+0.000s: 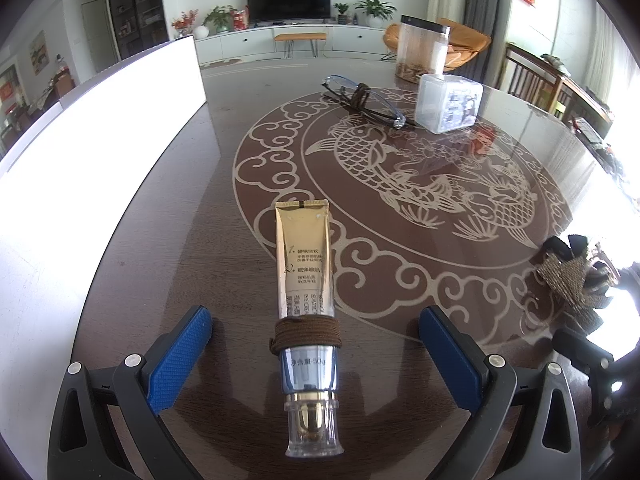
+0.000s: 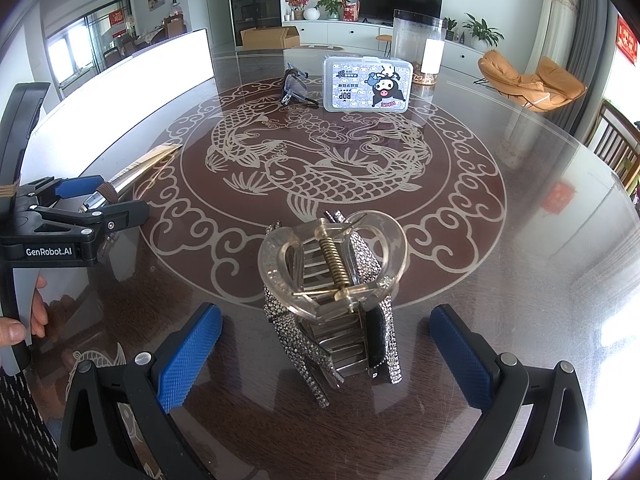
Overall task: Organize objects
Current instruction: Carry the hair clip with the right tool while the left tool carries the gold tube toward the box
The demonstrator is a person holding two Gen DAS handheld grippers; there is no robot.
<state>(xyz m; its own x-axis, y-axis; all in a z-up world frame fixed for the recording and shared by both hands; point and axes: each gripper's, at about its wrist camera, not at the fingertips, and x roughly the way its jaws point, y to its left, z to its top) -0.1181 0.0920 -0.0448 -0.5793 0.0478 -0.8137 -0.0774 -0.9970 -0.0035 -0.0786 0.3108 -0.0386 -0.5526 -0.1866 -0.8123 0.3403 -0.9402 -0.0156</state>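
My left claw [image 1: 316,356] is spread wide, its blue pads either side of a gold squeeze tube [image 1: 306,276] with a brown cord band, lying untouched on the dark fish-patterned glass table [image 1: 224,208]. My right claw [image 2: 326,356] gapes around a rhinestone-covered clear hair clip [image 2: 336,296], not touching. Far across lie folded spectacles [image 2: 294,86] and, right of them, a clear cartoon-printed box [image 2: 368,84].

Readable markings: "GenRobot.AI" in white on the black body of the left gripper [image 2: 100,200]; "BOP", printed upside down, on the cartoon-labelled plastic box [image 2: 368,84]; numerals "1." and "2." and "30g" on the gold tube [image 1: 306,280].
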